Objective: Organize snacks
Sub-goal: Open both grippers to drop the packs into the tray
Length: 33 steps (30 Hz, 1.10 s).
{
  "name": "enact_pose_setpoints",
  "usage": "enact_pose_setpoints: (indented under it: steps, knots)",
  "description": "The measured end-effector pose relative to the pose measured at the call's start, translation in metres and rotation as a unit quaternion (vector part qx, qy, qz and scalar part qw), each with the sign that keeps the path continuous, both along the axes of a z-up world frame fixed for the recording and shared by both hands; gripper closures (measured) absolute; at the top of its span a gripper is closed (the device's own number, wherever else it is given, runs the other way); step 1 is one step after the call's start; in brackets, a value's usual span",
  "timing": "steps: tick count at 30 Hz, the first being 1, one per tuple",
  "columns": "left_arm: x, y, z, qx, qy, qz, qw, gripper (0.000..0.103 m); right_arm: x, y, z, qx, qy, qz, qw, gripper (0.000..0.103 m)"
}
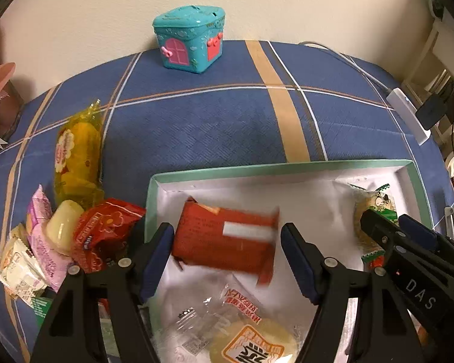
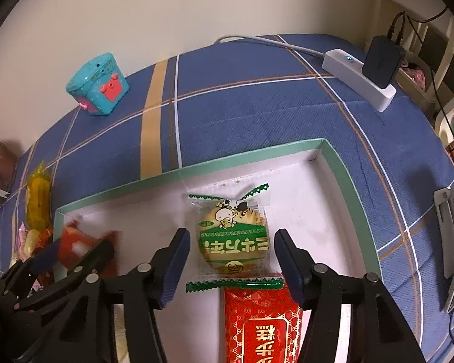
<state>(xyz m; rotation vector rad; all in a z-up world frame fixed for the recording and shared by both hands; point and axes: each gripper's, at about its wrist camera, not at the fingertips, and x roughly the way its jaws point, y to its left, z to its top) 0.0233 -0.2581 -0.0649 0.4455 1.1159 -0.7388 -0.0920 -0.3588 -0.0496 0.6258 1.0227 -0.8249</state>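
A shallow box with a green rim (image 1: 257, 168) and white inside lies on the blue cloth; it also shows in the right wrist view (image 2: 251, 152). My left gripper (image 1: 227, 251) is open over its left part. A blurred red packet (image 1: 224, 239) lies between the fingers, free of both pads. A clear-wrapped round cake (image 1: 254, 341) lies below it. My right gripper (image 2: 228, 257) is open around a green-wrapped round biscuit (image 2: 233, 242) in the box, without touching it. A red and gold packet (image 2: 261, 323) lies just below the biscuit.
A pile of loose snacks lies left of the box: a yellow bag (image 1: 77, 157), a red packet (image 1: 103, 236), pink and white packets (image 1: 42, 242). A teal toy house (image 1: 190, 40) stands by the wall. A white power strip (image 2: 357, 75) with a black adapter lies at the right.
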Motion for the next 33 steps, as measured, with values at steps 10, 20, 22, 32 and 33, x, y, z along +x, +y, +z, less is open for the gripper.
enact_pose_setpoints:
  steps: [10,20,22,32,33]
  knots:
    - [0.003,0.015,0.020,-0.011,0.012,0.016,0.9997,0.022,-0.005,0.010,0.020,-0.007,-0.004,0.002,1.000,0.034]
    - [0.005,0.047,0.036,0.000,0.011,0.056,0.9984,0.006,-0.012,0.032,0.028,-0.014,-0.004,0.011,1.000,0.015]
    - [0.009,0.057,0.038,-0.001,0.013,0.066,0.9978,0.003,-0.013,0.035,0.027,-0.010,-0.008,0.013,1.000,0.008]
    - [0.009,0.105,0.043,-0.001,0.010,0.107,0.9942,0.001,-0.014,0.059,0.022,-0.008,0.000,0.028,1.000,0.000]
    - [0.009,0.108,0.043,0.000,0.009,0.111,0.9938,0.001,-0.014,0.062,0.023,-0.010,0.002,0.030,0.999,0.000]
